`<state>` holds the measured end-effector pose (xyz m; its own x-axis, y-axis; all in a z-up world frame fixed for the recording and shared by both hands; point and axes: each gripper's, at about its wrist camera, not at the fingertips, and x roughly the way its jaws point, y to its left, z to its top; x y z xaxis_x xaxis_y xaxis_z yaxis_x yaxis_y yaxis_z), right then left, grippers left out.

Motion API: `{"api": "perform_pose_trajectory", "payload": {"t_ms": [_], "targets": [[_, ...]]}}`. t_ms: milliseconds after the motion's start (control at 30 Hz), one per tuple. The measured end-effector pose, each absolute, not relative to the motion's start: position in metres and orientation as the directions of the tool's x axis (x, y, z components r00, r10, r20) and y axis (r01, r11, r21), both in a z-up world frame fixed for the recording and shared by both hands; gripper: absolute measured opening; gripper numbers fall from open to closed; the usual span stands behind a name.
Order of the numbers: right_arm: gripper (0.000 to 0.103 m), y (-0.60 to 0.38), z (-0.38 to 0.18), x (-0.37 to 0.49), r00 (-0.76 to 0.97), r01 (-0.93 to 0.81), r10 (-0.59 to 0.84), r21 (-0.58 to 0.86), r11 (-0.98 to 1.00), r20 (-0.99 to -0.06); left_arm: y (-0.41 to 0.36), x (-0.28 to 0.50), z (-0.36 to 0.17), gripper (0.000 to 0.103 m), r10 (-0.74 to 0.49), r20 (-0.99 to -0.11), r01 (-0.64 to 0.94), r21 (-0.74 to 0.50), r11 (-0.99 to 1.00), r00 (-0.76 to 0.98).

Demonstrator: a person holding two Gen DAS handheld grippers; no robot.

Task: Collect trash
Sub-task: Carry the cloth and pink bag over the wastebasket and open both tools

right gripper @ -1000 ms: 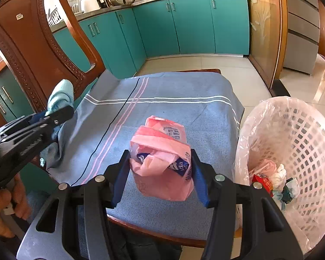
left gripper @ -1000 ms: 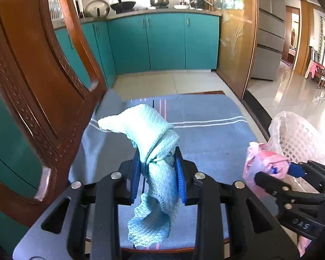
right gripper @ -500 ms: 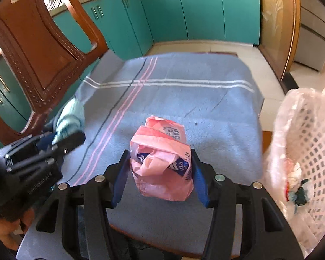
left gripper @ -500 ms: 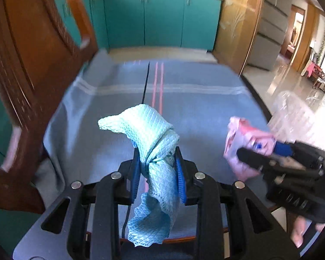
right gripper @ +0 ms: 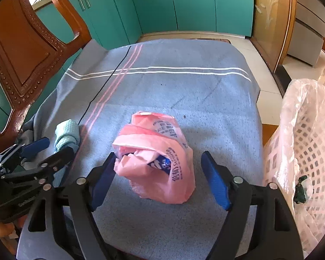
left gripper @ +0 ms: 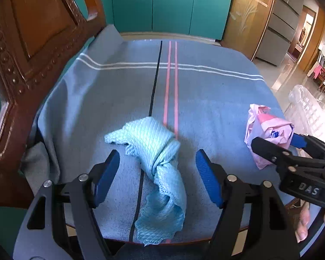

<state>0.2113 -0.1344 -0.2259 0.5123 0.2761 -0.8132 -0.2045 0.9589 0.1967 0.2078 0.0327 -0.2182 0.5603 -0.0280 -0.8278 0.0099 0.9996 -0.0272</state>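
- Teal cabinets (left gripper: pixel 173 4) line the back of the room at 12 o'clock, and a carved wooden chair (left gripper: pixel 32 49) stands at 10 o'clock beside the table.
- Covering the table is a blue-grey blanket (left gripper: pixel 205 91) with white stripes running across it and a black and two pink stripes running away from the camera.
- Left gripper (left gripper: pixel 158 175): jaws spread wide, gripping nothing; its blue pads (left gripper: pixel 107 173) stand clear on either side of the cloth.
- Light-blue cloth (left gripper: pixel 158 158) lies on the blanket between those pads, twisted in the middle. Its long axis runs from 6 o'clock, where one end hangs over the near table edge, up toward 11 o'clock, where the other end points left.
- Right gripper (right gripper: pixel 158 177): jaws also wide apart. The left pad (right gripper: pixel 103 177) is at or touching the bag's edge; the right one stands clear.
- Pink bag (right gripper: pixel 158 158), crumpled and printed with dark text, sits on the blanket between the right jaws, its long axis roughly 5 to 11 o'clock and its open, rumpled mouth facing 9 o'clock.
- White basket (right gripper: pixel 307 151) lined with clear plastic stands off the table at 3 o'clock in the right view, with some scraps inside.
- In the left view the bag sits at 3 o'clock, well apart from the cloth.
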Motion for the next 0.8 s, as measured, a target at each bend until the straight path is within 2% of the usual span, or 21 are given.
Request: {"api": "perform_pose_trajectory", "payload": {"t_ms": [67, 200, 333, 433, 500, 533, 600, 800], "targets": [[0.084, -0.135, -0.223, 0.209, 0.519, -0.214, 0.293, 0.209, 0.954, -0.803, 0.033, 0.209, -0.221, 0.074, -0.028, -0.831, 0.006, -0.029, 1.0, 0.556], [0.085, -0.135, -0.217, 0.207, 0.521, -0.24, 0.335, 0.242, 0.94, -0.785, 0.034, 0.212, -0.225, 0.072, -0.031, -0.835, 0.005, -0.033, 0.999, 0.55], [0.084, -0.131, -0.22, 0.209, 0.525, -0.224, 0.295, 0.205, 0.953, -0.798, 0.036, 0.214, -0.229, 0.054, -0.015, -0.842, -0.008, -0.023, 1.0, 0.539], [0.084, -0.131, -0.226, 0.211, 0.513, -0.213, 0.275, 0.189, 0.959, -0.813, 0.035, 0.212, -0.229, 0.045, -0.024, -0.844, -0.004, -0.031, 1.0, 0.536], [0.076, -0.13, -0.229, 0.21, 0.508, -0.22, 0.278, 0.188, 0.957, -0.815, 0.034, 0.212, -0.23, 0.038, -0.031, -0.843, 0.004, -0.034, 0.999, 0.536], [0.066, -0.129, -0.23, 0.21, 0.504, -0.224, 0.279, 0.188, 0.956, -0.817, 0.033, 0.211, -0.229, 0.032, -0.035, -0.843, 0.01, -0.036, 0.999, 0.536], [0.061, -0.128, -0.23, 0.208, 0.51, -0.23, 0.284, 0.189, 0.955, -0.812, 0.029, 0.211, -0.229, 0.031, -0.026, -0.842, 0.015, -0.021, 1.0, 0.539], [0.059, -0.142, -0.2, 0.194, 0.587, -0.22, 0.282, 0.186, 0.958, -0.759, 0.028, 0.202, -0.204, 0.029, -0.048, -0.802, 0.011, -0.052, 0.999, 0.596]]}}
